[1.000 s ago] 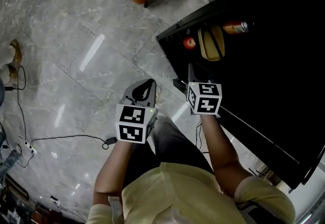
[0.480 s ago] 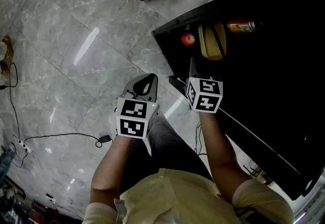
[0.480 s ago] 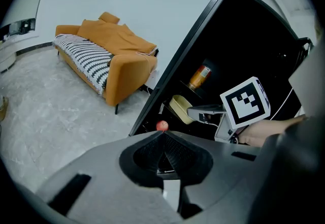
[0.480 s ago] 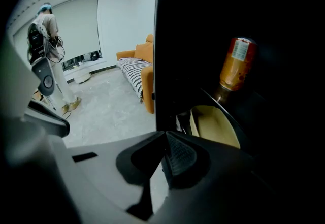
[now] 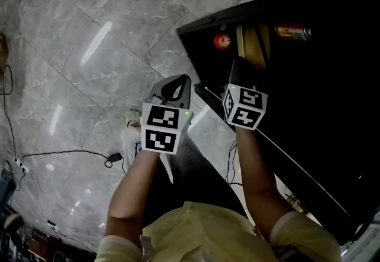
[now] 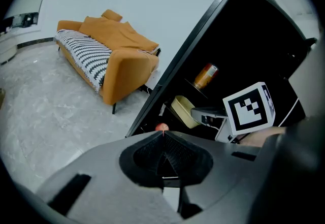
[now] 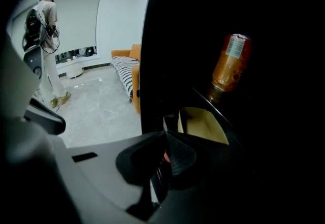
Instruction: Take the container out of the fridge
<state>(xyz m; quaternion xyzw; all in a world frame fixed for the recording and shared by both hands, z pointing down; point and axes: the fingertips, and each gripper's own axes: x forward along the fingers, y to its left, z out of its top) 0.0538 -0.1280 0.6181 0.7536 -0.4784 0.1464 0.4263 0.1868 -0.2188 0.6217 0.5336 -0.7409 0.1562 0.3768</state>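
Container (image 7: 203, 127), pale yellow, open-topped, sits in the fridge (image 5: 332, 106); left gripper (image 6: 162, 132) and right gripper (image 7: 165, 135) jaws both together.

The floor (image 5: 59, 29) was brightly lit and streaked with glare; the fridge (image 5: 332, 106) interior was left nearly black. Gripper views were bowed and darkened at the edges.

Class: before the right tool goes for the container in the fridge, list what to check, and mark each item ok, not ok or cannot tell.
1. Fridge open: ok.
2. Container in sight ahead of right tool: ok.
3. Right tool's jaws apart for a grasp: not ok, they are together.
4. Left tool empty: ok, shut on nothing.
5. Bottle clear of container: cannot tell.
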